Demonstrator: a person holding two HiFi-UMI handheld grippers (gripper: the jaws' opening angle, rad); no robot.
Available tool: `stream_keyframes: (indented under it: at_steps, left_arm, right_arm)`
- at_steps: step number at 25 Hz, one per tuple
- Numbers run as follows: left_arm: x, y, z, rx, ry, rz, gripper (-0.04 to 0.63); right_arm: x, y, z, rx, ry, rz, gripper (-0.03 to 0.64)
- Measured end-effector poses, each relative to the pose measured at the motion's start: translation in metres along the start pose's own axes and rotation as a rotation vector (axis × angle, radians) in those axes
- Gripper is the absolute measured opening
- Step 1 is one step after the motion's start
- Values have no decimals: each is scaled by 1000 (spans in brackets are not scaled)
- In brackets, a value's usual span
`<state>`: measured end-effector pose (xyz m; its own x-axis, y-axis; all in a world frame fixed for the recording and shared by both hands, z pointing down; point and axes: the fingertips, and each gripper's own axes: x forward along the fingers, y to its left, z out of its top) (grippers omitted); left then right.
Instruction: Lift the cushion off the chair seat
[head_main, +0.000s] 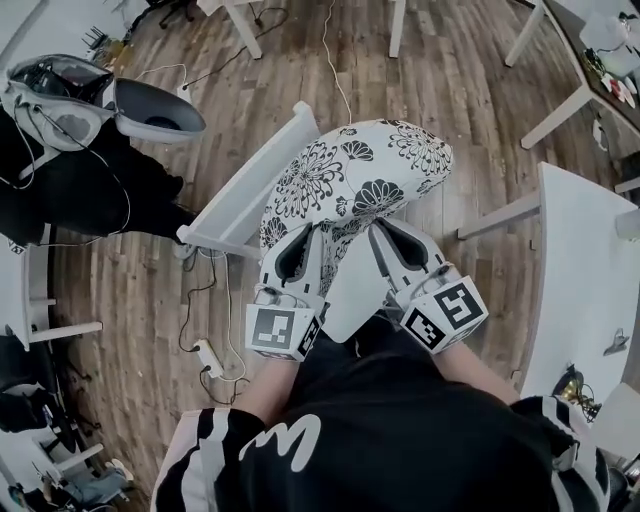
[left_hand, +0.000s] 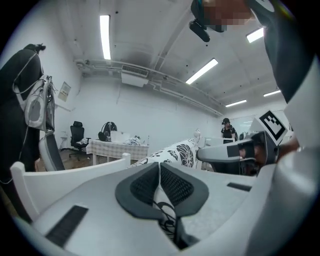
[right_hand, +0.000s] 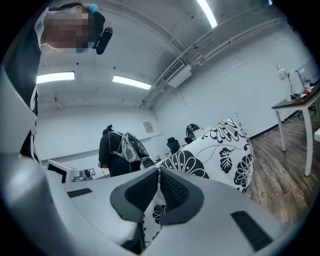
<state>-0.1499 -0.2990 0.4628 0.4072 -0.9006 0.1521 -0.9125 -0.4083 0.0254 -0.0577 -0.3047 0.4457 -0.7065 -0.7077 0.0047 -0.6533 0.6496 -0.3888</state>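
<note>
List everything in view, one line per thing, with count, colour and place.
cushion: one, white with black flower print, centre, raised, near edge pinched by both grippers
chair: one, white, below and left of the cushion
floor: brown wood planks, all around
power strip: one, white, on the floor at lower left, with cables
table: one, white, right edge; legs of others at the top
other person: one, in black, left edge
office chair: one, black, far wall in the left gripper view
left gripper: one, white, shut on the cushion
right gripper: one, white, shut on the cushion
black top: the person's own, white marks, bottom
</note>
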Motion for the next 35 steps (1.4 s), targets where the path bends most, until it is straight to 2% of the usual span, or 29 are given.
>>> stream_keyframes:
  at_steps: [6,14,23,35]
  left_arm:
    - [3,6,41,-26,-89,51,14]
    - [-4,-6,56,-52,-150,96,14]
    - [-9,-31,35,-43,-158,128,14]
    - [-13,-34,42,-47,-164,127,14]
  right_arm:
    - [6,1,41,-46,-58,43,28]
    - [-2,-1,52,-85,-67,89,28]
    - [-19,-12,31,-75,-50,118,28]
    - [-15,-5,32,-67,-39,141,28]
